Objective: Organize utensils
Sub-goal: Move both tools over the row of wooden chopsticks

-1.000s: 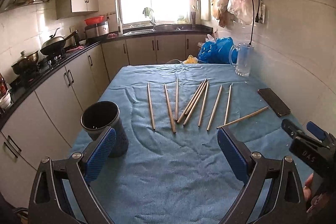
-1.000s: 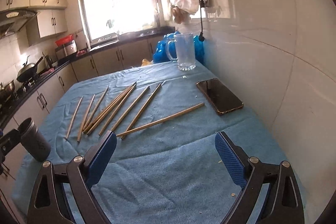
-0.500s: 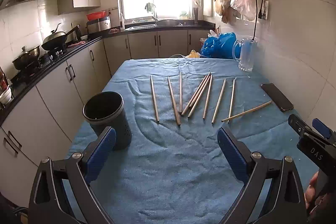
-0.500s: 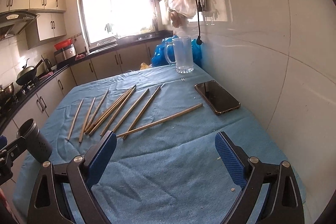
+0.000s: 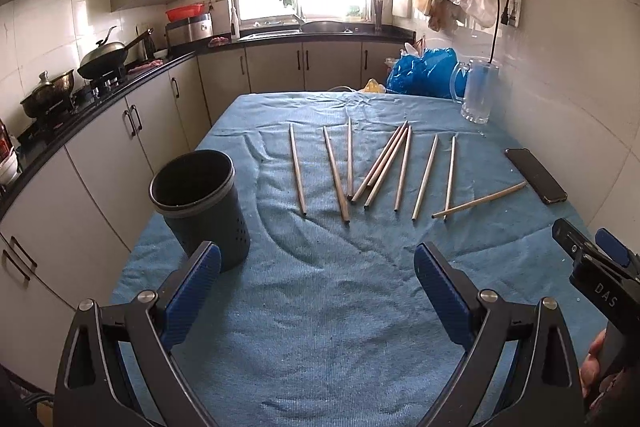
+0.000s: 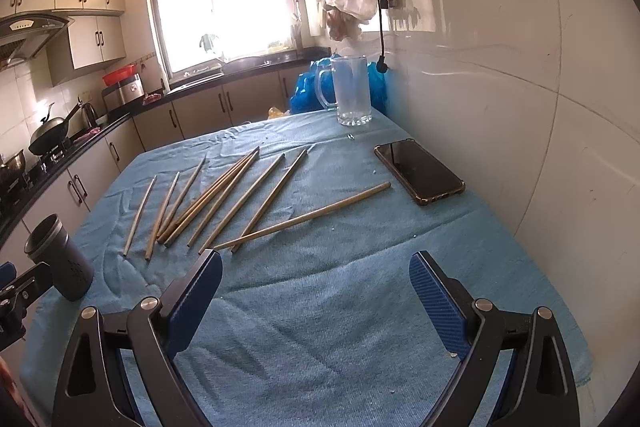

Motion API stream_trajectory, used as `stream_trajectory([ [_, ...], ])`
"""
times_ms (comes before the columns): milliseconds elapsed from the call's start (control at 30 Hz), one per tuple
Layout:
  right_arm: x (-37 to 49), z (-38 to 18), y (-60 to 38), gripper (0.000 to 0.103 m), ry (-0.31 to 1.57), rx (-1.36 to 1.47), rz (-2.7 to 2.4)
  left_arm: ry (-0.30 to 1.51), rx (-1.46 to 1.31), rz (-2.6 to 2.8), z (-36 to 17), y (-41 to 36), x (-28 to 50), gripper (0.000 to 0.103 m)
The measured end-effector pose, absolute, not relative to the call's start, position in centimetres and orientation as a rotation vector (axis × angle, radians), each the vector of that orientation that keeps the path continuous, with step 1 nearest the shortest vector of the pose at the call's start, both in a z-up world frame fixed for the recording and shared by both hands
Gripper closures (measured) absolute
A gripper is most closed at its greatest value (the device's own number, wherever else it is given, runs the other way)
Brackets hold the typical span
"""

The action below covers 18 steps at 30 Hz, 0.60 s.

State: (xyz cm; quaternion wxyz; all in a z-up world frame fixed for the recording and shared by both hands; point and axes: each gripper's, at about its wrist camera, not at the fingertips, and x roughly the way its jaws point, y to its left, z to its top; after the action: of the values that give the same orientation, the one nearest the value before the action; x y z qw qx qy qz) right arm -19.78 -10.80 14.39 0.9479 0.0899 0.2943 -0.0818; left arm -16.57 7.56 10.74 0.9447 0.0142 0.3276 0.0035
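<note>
Several wooden chopsticks (image 5: pixel 376 169) lie fanned out on the blue cloth (image 5: pixel 320 307), also spread across the right wrist view as chopsticks (image 6: pixel 236 199). One chopstick (image 6: pixel 304 217) lies crosswise nearest the right gripper. A dark perforated utensil holder (image 5: pixel 200 205) stands upright at the left, seen too as the holder (image 6: pixel 60 263). My left gripper (image 5: pixel 318 283) is open, just right of the holder and short of the chopsticks. My right gripper (image 6: pixel 316 291) is open over bare cloth, below the crosswise chopstick. Neither holds anything.
A black phone (image 6: pixel 420 171) lies near the right wall. A glass mug (image 6: pixel 352 91) and a blue bag (image 5: pixel 424 71) sit at the table's far end. Kitchen counters with a wok (image 5: pixel 104 57) run along the left. The tiled wall borders the table's right.
Both grippers have drawn back and risen slightly, so the table sits lower and farther in view. The chopsticks and holder have not moved.
</note>
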Motion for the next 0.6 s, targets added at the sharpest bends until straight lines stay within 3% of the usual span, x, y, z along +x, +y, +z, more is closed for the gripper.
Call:
stream_trajectory([
  [600,-15.4,12.7,-15.8,0.006,0.685,0.248,-0.173,0.733,0.053,-0.129,11.7,4.0,-10.0,0.007],
])
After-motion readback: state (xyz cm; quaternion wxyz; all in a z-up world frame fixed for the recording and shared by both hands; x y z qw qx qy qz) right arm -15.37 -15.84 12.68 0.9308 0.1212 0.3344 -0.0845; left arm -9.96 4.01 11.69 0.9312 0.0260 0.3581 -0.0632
